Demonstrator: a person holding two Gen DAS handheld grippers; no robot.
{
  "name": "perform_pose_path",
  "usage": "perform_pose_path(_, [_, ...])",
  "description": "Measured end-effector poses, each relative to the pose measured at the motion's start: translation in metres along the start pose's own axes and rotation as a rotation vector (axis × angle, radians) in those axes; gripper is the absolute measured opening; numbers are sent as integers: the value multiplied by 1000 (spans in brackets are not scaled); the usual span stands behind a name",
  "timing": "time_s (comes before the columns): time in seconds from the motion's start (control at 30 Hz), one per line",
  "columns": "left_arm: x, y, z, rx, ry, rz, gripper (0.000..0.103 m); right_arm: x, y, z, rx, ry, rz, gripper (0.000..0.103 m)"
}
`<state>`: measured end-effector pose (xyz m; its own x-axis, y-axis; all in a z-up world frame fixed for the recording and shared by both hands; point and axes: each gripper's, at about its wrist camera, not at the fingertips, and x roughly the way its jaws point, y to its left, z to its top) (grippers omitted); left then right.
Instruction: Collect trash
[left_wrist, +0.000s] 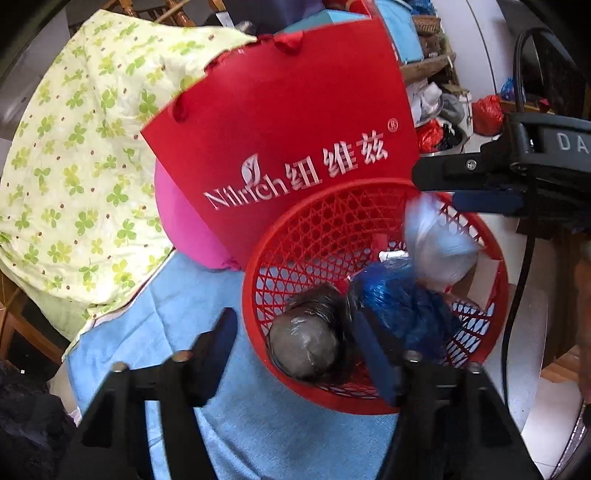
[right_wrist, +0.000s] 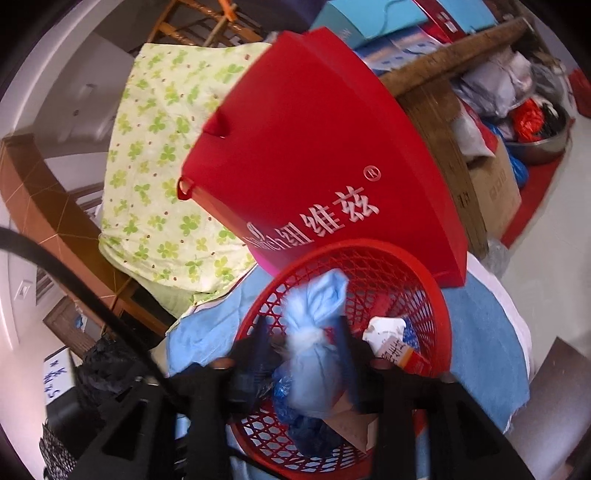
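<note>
Lower centre of both views, red mesh basket (left_wrist: 258, 266) on blue cloth (left_wrist: 192, 295), left gripper (left_wrist: 295, 332) parted over grey bag (left_wrist: 306, 343), not gripping, right gripper (right_wrist: 301, 343) parted around pale blue knotted bag (right_wrist: 314, 354), pads look clear, red paper bag (left_wrist: 288, 122) behind basket.

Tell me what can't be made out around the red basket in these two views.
- Basket bottom: both views, covered by the black bag, blue bag and pale bag.
- Pale bag: motion-blurred in both views.
- Red paper bag contents: hidden by its front face.
- Small carton print: right wrist view, too small to read.
</note>
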<state>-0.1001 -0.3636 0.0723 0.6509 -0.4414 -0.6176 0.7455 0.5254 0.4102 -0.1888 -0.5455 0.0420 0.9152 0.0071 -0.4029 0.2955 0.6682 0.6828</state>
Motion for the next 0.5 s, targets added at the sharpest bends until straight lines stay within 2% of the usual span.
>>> perform_pose_path(0.03, [-4,1,-1,2,-13,3,69,-2,1,-2,1,-13,3,67])
perform_pose_path(0.17, [-26,12,-5,-11,-67,22,75,-15,18,-9,-56,-62,-10,67])
perform_pose_path(0.43, [-71,51,-26,-95,-112,59,77,-34,60,-29,-132,-62,-22,67])
perform_pose_path(0.5, [-82,61,-32,-117,-122,69,85,-37,73,-34,-158,-61,-24,67])
